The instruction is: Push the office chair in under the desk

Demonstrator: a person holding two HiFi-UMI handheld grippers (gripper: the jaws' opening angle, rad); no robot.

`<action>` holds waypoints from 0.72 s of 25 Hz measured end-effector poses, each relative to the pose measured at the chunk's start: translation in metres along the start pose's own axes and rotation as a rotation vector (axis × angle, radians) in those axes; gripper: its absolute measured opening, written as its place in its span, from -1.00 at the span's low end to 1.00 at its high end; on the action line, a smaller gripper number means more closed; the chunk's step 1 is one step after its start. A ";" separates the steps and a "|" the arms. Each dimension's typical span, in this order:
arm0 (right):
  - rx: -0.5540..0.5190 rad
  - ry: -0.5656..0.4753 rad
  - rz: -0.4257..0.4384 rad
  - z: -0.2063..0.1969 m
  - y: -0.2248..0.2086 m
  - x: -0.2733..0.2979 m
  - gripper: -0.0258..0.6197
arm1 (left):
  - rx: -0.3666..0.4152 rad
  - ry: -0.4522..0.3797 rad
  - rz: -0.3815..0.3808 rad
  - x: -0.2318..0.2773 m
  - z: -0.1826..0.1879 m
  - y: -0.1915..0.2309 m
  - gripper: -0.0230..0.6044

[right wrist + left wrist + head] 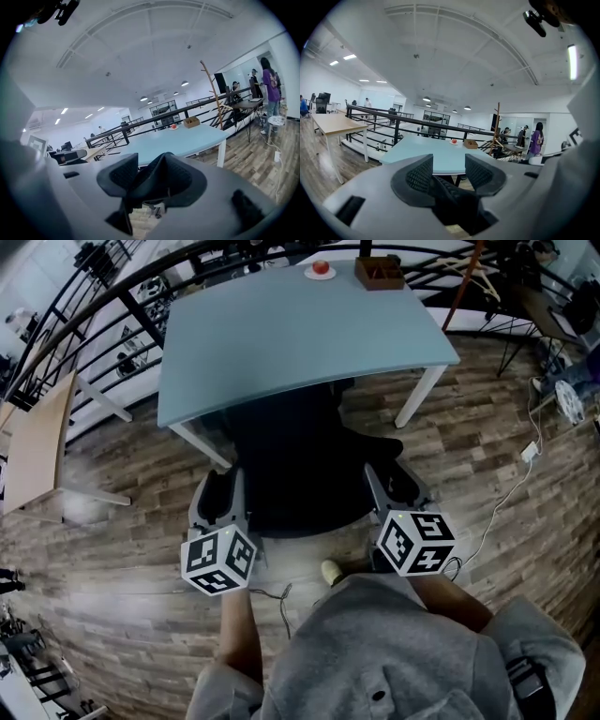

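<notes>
The black office chair (300, 474) stands with its seat partly under the light blue desk (281, 334); its backrest faces me. My left gripper (223, 488) is shut on the backrest's left edge, and my right gripper (394, 484) on its right edge. In the left gripper view the dark backrest edge (452, 199) fills the gap of the left gripper (449, 176), with the desk top (440, 157) beyond. In the right gripper view the curved backrest edge (145, 187) lies in the right gripper (150, 178), against its pads, with the desk (178, 140) ahead.
A red fruit on a plate (321, 268) and a wooden box (379, 272) sit at the desk's far edge. A black railing (112, 306) runs behind the desk, and a wooden table (37, 442) stands at left. A white cable (506, 493) lies on the wood floor at right. My shoe (331, 570) is below the chair.
</notes>
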State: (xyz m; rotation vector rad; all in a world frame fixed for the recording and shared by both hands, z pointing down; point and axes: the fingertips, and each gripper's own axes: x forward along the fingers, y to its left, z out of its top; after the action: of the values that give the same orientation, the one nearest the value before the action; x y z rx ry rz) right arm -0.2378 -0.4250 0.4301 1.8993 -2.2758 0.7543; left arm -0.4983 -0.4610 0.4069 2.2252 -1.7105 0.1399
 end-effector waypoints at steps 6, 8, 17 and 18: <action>-0.003 -0.007 0.015 0.005 0.008 0.020 -0.33 | -0.010 -0.014 0.008 0.012 0.007 0.015 -0.29; 0.001 -0.008 0.017 0.007 0.010 0.026 -0.33 | -0.015 -0.015 0.008 0.017 0.009 0.020 -0.29; 0.002 -0.001 0.026 0.015 0.021 0.050 -0.33 | -0.039 -0.027 0.007 0.032 0.019 0.038 -0.30; 0.002 0.001 0.026 0.016 0.022 0.052 -0.33 | -0.041 -0.027 0.006 0.034 0.020 0.040 -0.30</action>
State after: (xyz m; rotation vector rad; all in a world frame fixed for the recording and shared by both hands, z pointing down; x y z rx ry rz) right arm -0.2663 -0.4764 0.4284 1.8732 -2.3044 0.7611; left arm -0.5294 -0.5076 0.4050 2.2023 -1.7191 0.0761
